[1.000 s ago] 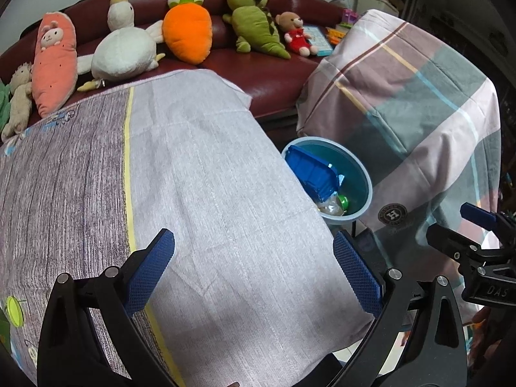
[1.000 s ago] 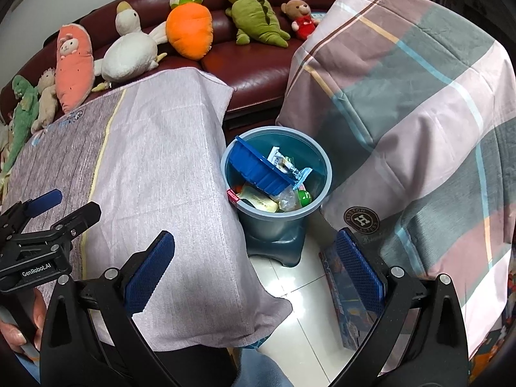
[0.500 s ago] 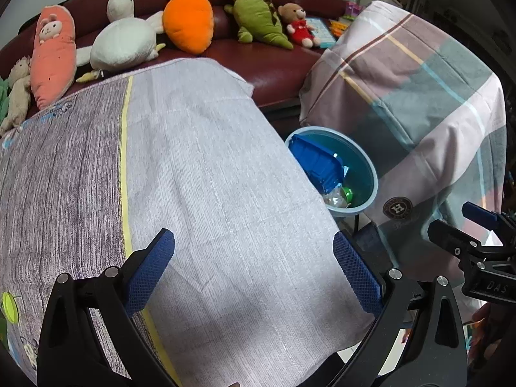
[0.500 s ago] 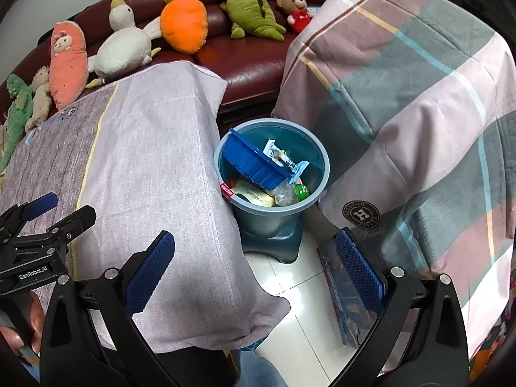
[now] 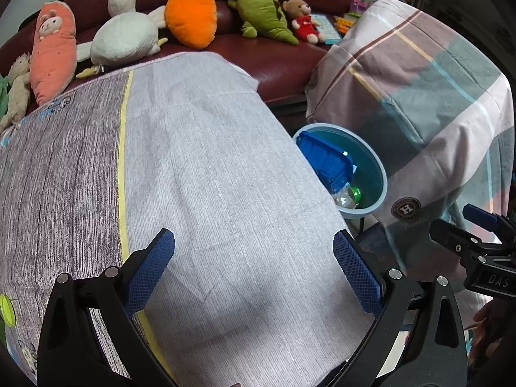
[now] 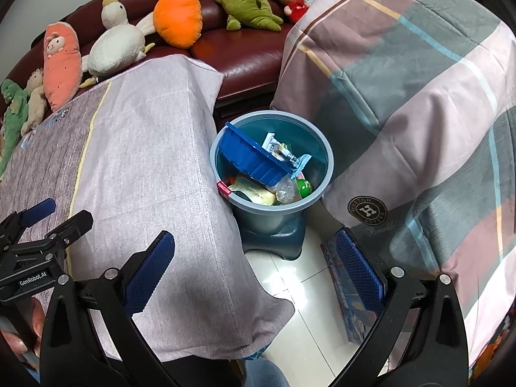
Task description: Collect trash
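Observation:
A blue-grey bin point(image 6: 317, 148) stands on the floor between the cloth-covered table point(image 6: 135, 161) and a plaid-covered piece of furniture point(image 6: 403, 90). Inside lie a blue plastic tray point(image 6: 254, 158), wrappers point(image 6: 280, 151), a crushed clear bottle with a green cap point(image 6: 303, 187) and other trash. The left wrist view shows the bin point(image 5: 377, 164) past the table's right edge, with the tray point(image 5: 325, 161) in it. My left gripper point(image 5: 254, 271) hangs open over the bare tablecloth point(image 5: 193, 161), holding nothing. My right gripper point(image 6: 254, 271) is open and empty above the table corner and floor, short of the bin.
Several plush toys point(image 5: 190, 16) line a dark red sofa point(image 5: 277, 74) behind the table. A flat printed box point(image 6: 348, 296) lies on the white floor tiles point(image 6: 290, 277) by the plaid cover. Each gripper shows at the edge of the other's view.
Both views have drifted slightly: the bin sits a little lower and further right in each frame now. Both grippers stay open and empty.

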Action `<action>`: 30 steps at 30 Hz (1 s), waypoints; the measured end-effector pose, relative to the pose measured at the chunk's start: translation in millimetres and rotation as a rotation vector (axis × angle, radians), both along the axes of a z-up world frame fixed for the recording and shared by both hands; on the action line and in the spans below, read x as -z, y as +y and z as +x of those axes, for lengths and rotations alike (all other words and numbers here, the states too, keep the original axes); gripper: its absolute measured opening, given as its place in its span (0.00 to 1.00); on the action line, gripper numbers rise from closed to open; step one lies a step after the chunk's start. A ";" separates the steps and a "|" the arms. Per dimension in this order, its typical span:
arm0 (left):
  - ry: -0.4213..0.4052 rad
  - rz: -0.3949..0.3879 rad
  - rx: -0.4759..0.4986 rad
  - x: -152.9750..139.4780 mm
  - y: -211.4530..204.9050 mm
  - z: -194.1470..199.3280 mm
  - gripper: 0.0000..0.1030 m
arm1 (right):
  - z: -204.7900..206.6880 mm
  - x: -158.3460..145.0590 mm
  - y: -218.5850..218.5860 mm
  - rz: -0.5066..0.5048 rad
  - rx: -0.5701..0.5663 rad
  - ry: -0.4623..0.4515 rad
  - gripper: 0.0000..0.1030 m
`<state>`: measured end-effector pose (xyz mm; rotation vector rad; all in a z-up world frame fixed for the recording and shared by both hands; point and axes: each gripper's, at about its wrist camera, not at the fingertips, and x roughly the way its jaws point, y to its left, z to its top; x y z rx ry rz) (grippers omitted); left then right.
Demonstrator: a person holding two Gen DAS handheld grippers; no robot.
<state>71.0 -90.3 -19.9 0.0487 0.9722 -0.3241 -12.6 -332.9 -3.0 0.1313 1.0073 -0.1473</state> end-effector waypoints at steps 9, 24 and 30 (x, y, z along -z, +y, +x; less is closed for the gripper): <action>0.006 0.015 -0.007 9.9 -4.0 8.5 0.96 | 10.8 9.7 -5.7 0.008 0.009 0.020 0.93; 0.023 0.067 -0.003 27.0 -16.5 22.2 0.96 | 29.6 27.1 -20.1 0.016 0.045 0.047 0.93; 0.034 0.080 -0.006 32.8 -19.5 29.5 0.96 | 38.0 34.3 -21.7 0.020 0.052 0.066 0.93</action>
